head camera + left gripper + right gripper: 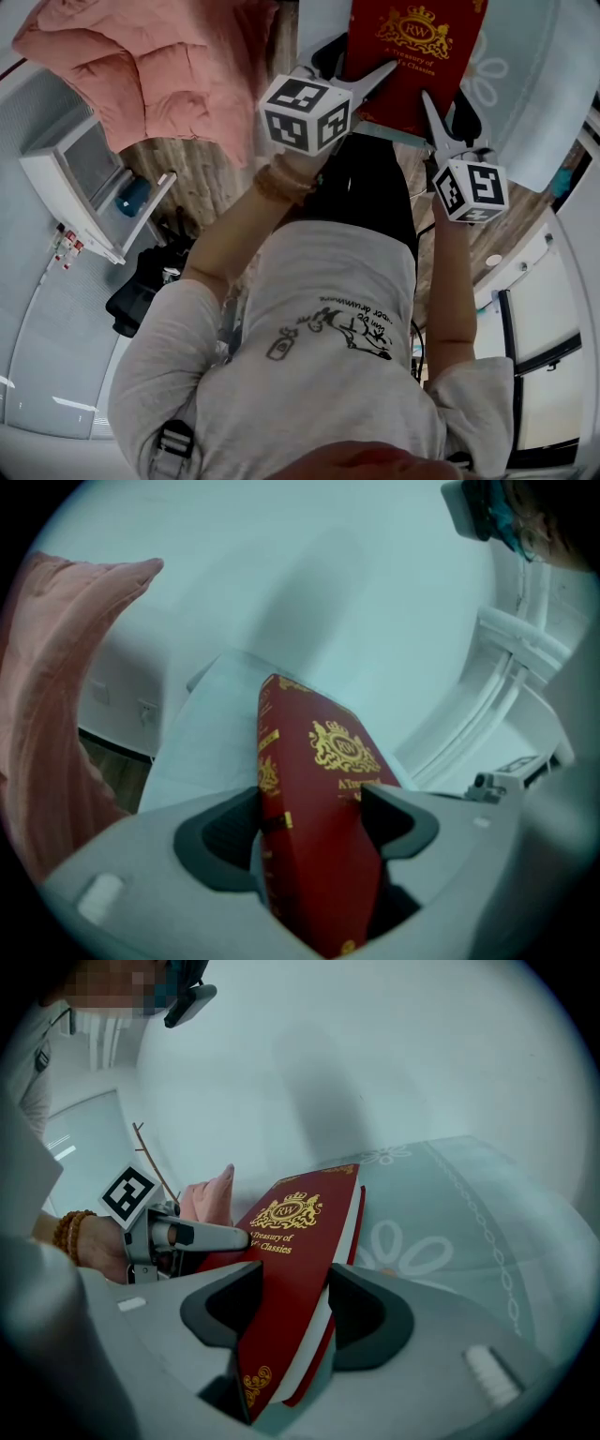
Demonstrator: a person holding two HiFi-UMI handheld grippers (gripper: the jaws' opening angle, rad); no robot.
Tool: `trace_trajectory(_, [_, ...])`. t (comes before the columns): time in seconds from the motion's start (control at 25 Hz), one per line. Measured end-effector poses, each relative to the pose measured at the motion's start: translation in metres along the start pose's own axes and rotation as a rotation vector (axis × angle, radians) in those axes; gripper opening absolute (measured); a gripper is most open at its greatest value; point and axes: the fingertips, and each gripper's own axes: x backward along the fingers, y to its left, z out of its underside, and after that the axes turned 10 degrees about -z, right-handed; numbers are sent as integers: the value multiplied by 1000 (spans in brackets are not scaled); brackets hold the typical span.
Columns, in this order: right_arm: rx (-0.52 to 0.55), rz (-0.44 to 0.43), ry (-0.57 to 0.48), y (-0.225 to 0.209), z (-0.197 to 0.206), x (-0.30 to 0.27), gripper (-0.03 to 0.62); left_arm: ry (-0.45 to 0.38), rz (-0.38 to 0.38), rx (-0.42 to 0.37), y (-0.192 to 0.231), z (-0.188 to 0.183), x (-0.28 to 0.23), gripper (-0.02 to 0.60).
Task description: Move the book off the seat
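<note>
A red hardback book with a gold crest is held up in front of me by both grippers. My left gripper is shut on its left side, and in the left gripper view the book stands on edge, wedged between the pads. My right gripper is shut on the near right corner. In the right gripper view the book fills the gap between the pads, and the left gripper clamps its far edge. A dark shape below the book is mostly hidden.
A pale cloth with a flower print lies beyond and to the right of the book. A pink quilt is heaped at the upper left. A white unit and a black bag stand on the left, by the wooden floor.
</note>
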Motion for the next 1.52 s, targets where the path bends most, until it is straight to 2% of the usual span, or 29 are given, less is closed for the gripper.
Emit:
trace_trajectory(0.68, [-13, -14, 7, -5, 5, -2, 227, -9, -12, 7, 1, 4, -5, 344])
trace_trajectory(0.84, [-4, -5, 23, -6, 2, 1, 241, -53, -55, -113, 0, -5, 1, 354])
trace_trajectory(0.92, [11, 18, 39, -8, -1, 4, 253, -57, -62, -128, 0, -8, 6, 354])
trace_trajectory(1.08, [63, 53, 35, -6, -22, 19, 247, -69, -48, -101, -3, -21, 26, 343])
trace_trajectory(1.4, [184, 8, -55, 39, -89, 50, 208, -153, 17, -146, -42, -69, 79, 313])
trace_trajectory(1.52, [224, -7, -96, 61, -120, 67, 190, -212, 66, -163, -67, -94, 105, 278])
